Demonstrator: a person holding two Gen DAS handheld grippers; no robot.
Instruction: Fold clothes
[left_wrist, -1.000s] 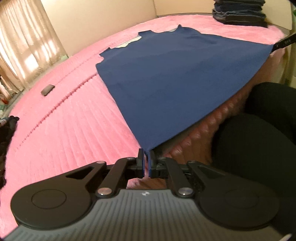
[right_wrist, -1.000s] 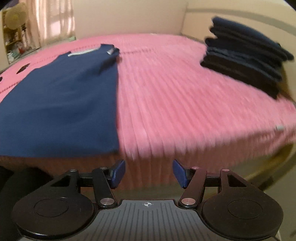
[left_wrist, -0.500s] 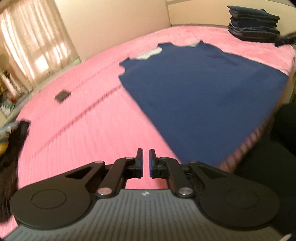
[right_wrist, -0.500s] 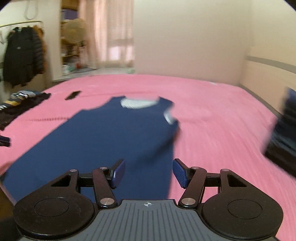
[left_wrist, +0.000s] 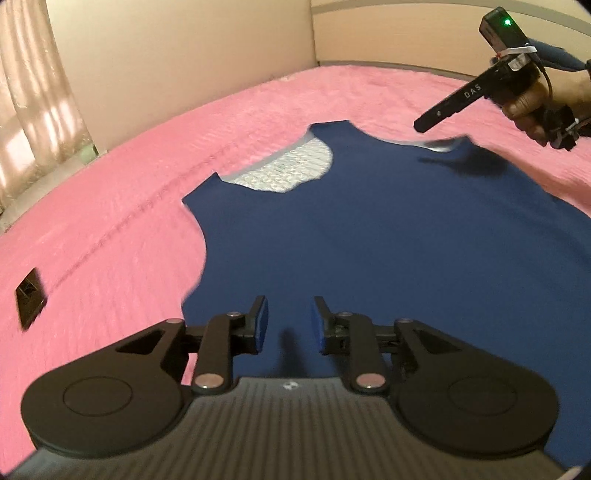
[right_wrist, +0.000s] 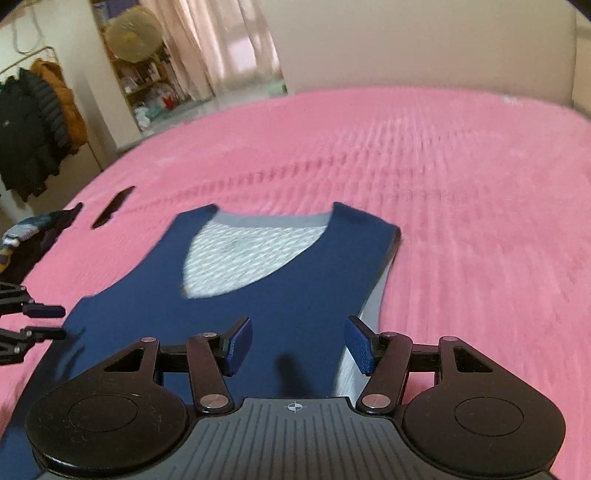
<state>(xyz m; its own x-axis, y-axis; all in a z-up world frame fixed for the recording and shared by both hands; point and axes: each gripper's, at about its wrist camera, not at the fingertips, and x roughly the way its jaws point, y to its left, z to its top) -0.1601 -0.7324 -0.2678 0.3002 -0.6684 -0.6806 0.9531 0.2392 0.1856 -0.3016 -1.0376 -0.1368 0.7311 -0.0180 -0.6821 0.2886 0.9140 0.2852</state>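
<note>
A navy sleeveless top (left_wrist: 369, 236) lies flat on the pink bedspread (left_wrist: 129, 206), its grey-white mesh lining showing at the neckline (right_wrist: 243, 258). My left gripper (left_wrist: 287, 325) hovers over the top's left side below the armhole. Its jaws are opening and nothing is between the blue pads. My right gripper (right_wrist: 298, 341) is open and empty above the top's right side, near the right armhole edge (right_wrist: 373, 306). In the left wrist view a hand holds the right gripper (left_wrist: 424, 123) above the right shoulder strap. The left gripper (right_wrist: 62, 323) shows at the right wrist view's left edge.
A small black flat object (left_wrist: 31, 295) lies on the bedspread left of the top. Loose dark clothes (right_wrist: 22, 240) sit at the bed's left edge. Jackets (right_wrist: 37, 125) hang on a rack beyond it. A beige wall (left_wrist: 184, 55) and curtains (left_wrist: 33, 92) bound the far side.
The left gripper let go of the top's hem corner and its jaws parted. Both grippers swept from the bed's near edge up towards the neckline. The right jaws stayed open.
</note>
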